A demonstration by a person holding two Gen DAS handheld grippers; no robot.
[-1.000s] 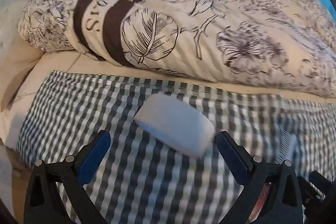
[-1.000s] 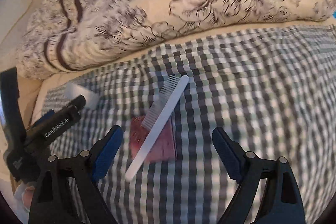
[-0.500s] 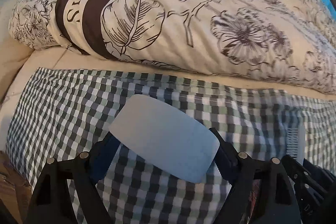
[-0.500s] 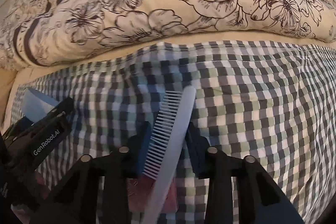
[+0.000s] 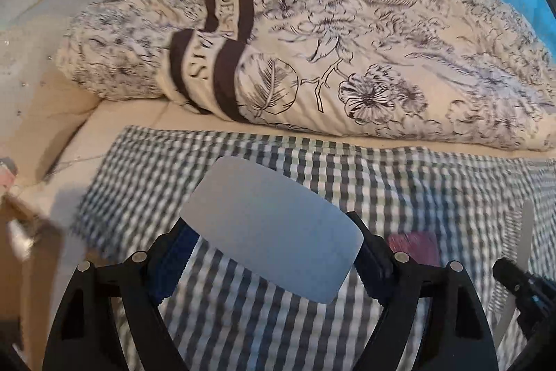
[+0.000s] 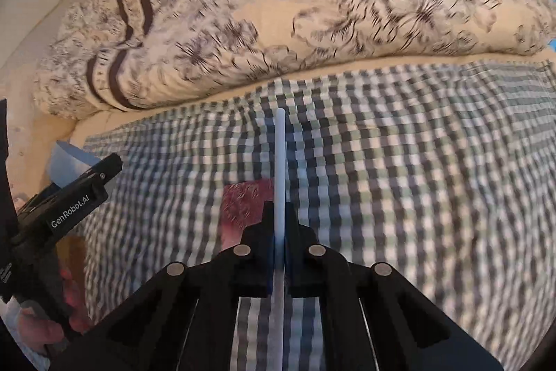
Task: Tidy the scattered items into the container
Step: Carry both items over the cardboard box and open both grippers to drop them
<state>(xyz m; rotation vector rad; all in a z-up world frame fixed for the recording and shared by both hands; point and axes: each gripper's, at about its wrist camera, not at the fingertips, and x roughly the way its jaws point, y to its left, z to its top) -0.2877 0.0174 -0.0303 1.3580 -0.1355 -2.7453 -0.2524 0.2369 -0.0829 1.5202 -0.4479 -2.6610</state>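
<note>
My left gripper (image 5: 272, 252) is shut on a white oval case (image 5: 274, 232), which it holds above the checkered cloth (image 5: 417, 190). Seen edge-on, a white comb (image 6: 280, 155) is pinched in my right gripper (image 6: 279, 225), and its long end sticks out forward over the cloth. A small red fuzzy item (image 6: 243, 204) lies on the cloth just left of the comb; in the left wrist view the red item (image 5: 413, 246) shows to the right of the case. At the left edge of the right wrist view, the left gripper's body (image 6: 80, 193) carries the case (image 6: 69, 155).
A bulky flower-printed quilt (image 5: 347, 40) lies across the back, along the cloth's far edge. Blurred brown cardboard (image 5: 24, 259) shows at the lower left, beside the cloth's left edge. A hand (image 6: 38, 325) shows at the lower left of the right wrist view.
The left jaws closed on the white case and lifted it off the cloth. The right jaws closed on the comb and raised it, so it now stands edge-on.
</note>
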